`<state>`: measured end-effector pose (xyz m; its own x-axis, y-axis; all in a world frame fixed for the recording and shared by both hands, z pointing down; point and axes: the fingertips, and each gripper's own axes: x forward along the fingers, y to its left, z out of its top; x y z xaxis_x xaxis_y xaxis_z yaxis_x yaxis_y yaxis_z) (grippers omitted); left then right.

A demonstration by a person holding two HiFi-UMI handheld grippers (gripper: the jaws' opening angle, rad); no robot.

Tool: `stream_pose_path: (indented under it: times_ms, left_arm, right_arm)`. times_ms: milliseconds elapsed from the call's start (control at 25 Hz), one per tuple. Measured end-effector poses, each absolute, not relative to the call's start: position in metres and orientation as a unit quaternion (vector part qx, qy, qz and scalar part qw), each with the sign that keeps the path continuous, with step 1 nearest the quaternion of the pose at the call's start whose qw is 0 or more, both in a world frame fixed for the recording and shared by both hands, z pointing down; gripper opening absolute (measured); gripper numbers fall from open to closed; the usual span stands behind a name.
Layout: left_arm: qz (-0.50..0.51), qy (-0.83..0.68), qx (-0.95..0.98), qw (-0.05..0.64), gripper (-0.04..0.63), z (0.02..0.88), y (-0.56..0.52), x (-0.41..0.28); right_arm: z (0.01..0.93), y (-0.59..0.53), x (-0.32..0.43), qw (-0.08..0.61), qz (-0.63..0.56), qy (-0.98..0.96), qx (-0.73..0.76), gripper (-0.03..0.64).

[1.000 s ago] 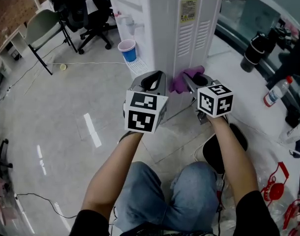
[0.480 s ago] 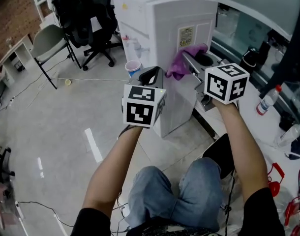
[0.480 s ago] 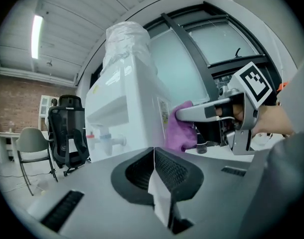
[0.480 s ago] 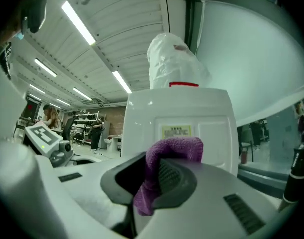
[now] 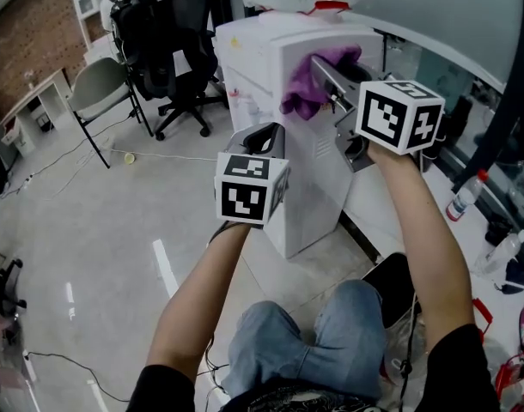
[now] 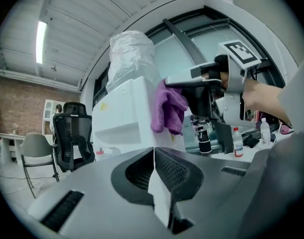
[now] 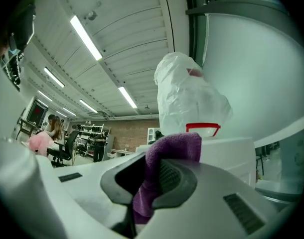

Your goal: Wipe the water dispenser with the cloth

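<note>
At the upper side edge of the white water dispenser (image 5: 260,54): purple cloth (image 5: 307,82), pinched in the right gripper (image 5: 324,74) and hanging in a loose bunch down past the corner. Contact between cloth and panel not clear from any view. Along that gripper's own jaws: soft, looped folds of cloth (image 7: 159,171) packed between the dark ribbed pads, jaws closed down narrow on the fabric, flat dispenser top (image 7: 227,148) just beyond.

Lower down, in front of the dispenser's side panel and apart from it: left gripper (image 5: 264,134), jaws pressed flat together (image 6: 153,156), nothing between them.

Left of the dispenser: broad stretch of glossy grey floor (image 5: 116,230), open for moving. Beyond the dispenser's front: black mesh-backed office chair (image 5: 172,33) and grey folding chair (image 5: 99,80), both well apart from it. Right of the dispenser: tight going, with a white ledge (image 5: 362,202) just beside the base and bottles (image 5: 465,191) farther along.

Dispenser body boxy, smooth hard plastic, square edges. On top of the dispenser: crinkled translucent plastic bag (image 7: 189,96) over a rounded bulk, red ring (image 7: 203,128) at its foot.
</note>
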<state>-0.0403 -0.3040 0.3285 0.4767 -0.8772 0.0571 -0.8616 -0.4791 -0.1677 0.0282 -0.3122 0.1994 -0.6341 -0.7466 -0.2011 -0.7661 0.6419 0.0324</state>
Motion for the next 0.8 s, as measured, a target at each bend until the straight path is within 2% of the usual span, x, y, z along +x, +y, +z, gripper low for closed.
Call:
stream_pose_path:
  times_ms: [400,800]
  left_arm:
    - [-0.064,0.509,-0.856,0.060,0.028,0.324,-0.303,-0.043]
    - [-0.071,0.512,-0.854,0.052,0.028,0.343,-0.297,-0.047]
  right_arm:
    - [0.178,-0.322,0.017,0.134,0.018,0.905,-0.403,0.041]
    - [0.213,-0.318,0.016,0.106,0.025,0.907,-0.407,0.041]
